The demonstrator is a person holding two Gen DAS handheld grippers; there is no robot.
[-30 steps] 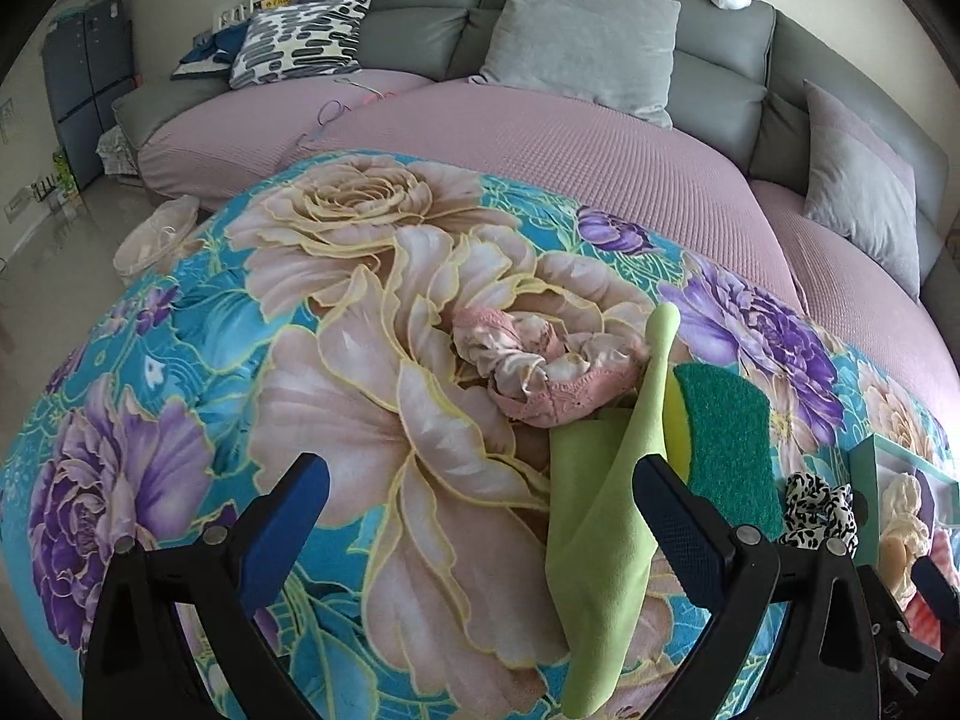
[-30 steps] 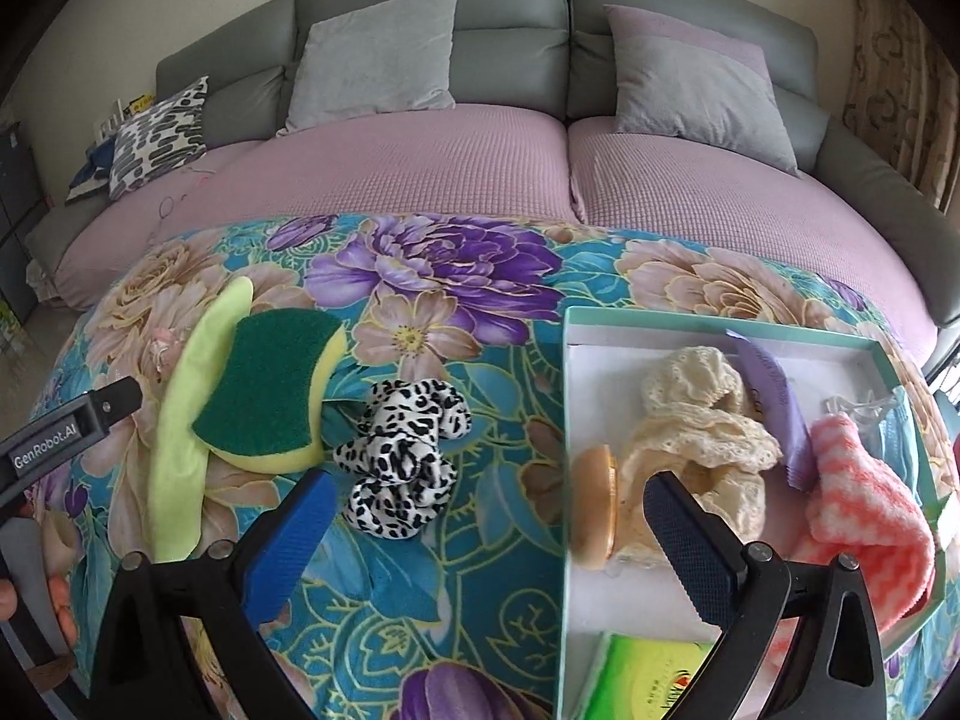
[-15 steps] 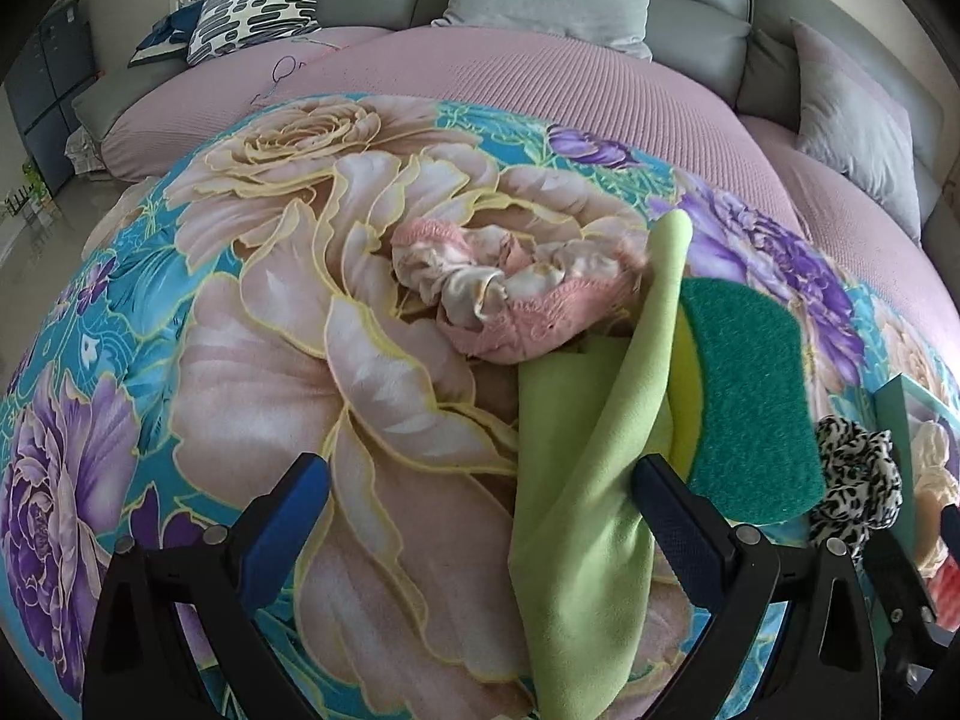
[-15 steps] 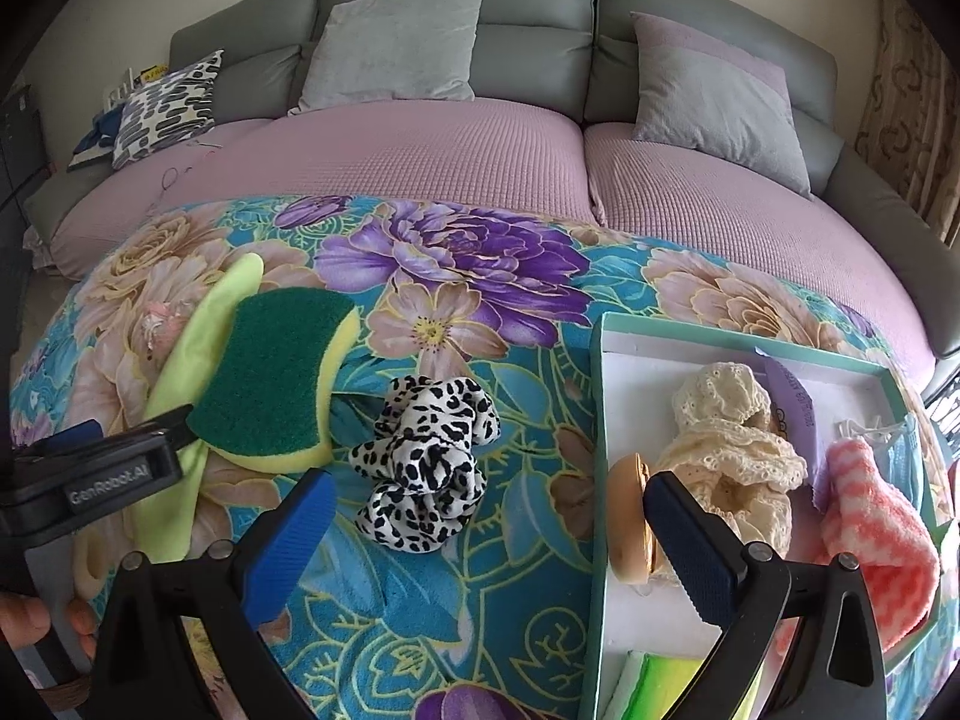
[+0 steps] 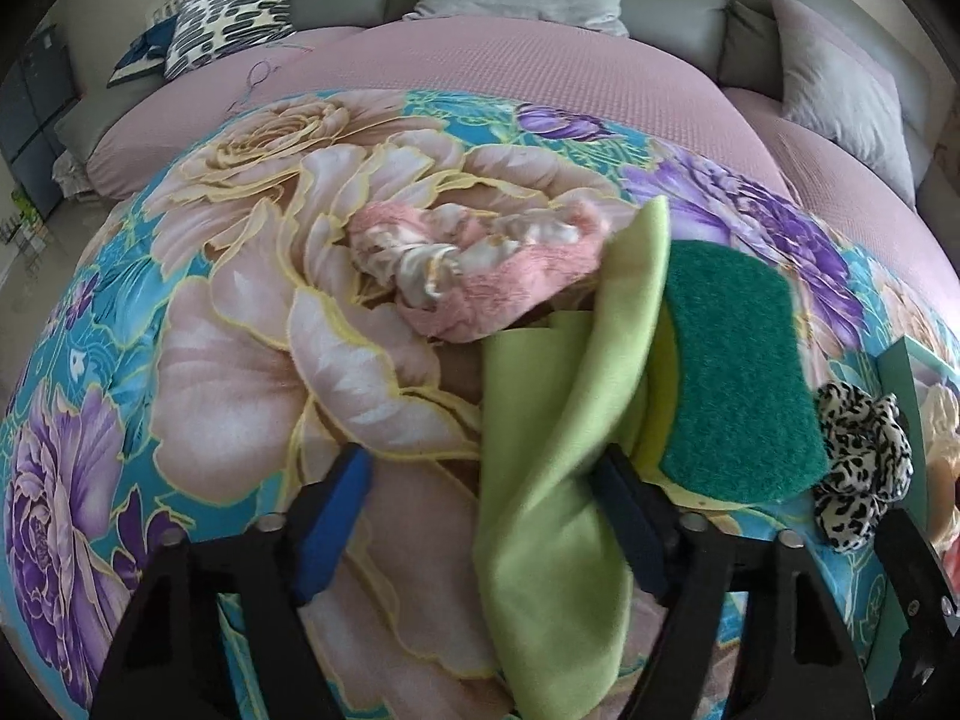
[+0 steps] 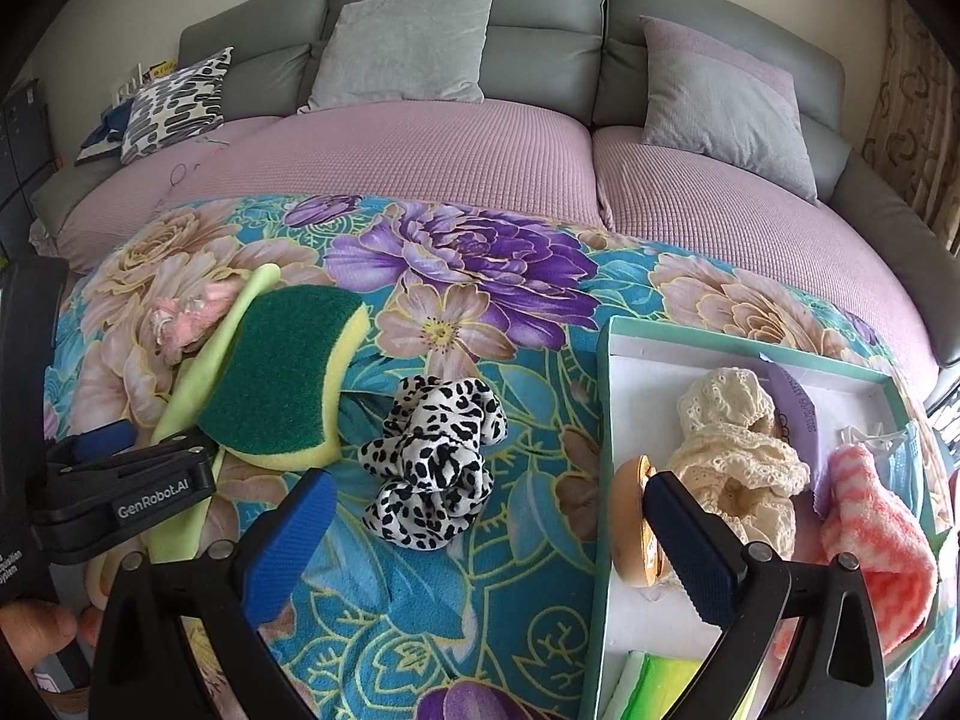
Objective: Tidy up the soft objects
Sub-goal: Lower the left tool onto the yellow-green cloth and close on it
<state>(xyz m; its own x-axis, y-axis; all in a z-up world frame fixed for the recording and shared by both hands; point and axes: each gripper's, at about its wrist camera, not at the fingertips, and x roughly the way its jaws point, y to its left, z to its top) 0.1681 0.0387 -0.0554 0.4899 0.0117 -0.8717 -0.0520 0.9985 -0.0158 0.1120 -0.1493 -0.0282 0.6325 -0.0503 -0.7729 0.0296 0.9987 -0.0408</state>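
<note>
A lime green cloth (image 5: 558,468) lies on the floral blanket (image 5: 228,360), its right fold raised against a green and yellow sponge (image 5: 738,378). My left gripper (image 5: 480,516) is open and straddles the cloth's near end. A pink frilly scrunchie (image 5: 480,276) lies just beyond the cloth. A leopard-print scrunchie (image 6: 438,462) lies right of the sponge (image 6: 282,372). My right gripper (image 6: 480,540) is open and empty just in front of that scrunchie. A teal box (image 6: 606,420) on the right holds a cream lace scrunchie (image 6: 732,456), a pink striped cloth (image 6: 876,546) and other soft items.
The blanket covers a mauve sofa seat (image 6: 420,150) with grey cushions (image 6: 402,42) and a patterned pillow (image 6: 174,102) at the back. A tan round pad (image 6: 627,516) stands on edge inside the box. My left gripper's body (image 6: 120,492) shows in the right wrist view.
My left gripper has moved forward and down onto the green cloth, and its jaws have narrowed somewhat. My right gripper has drifted forward towards the leopard-print scrunchie.
</note>
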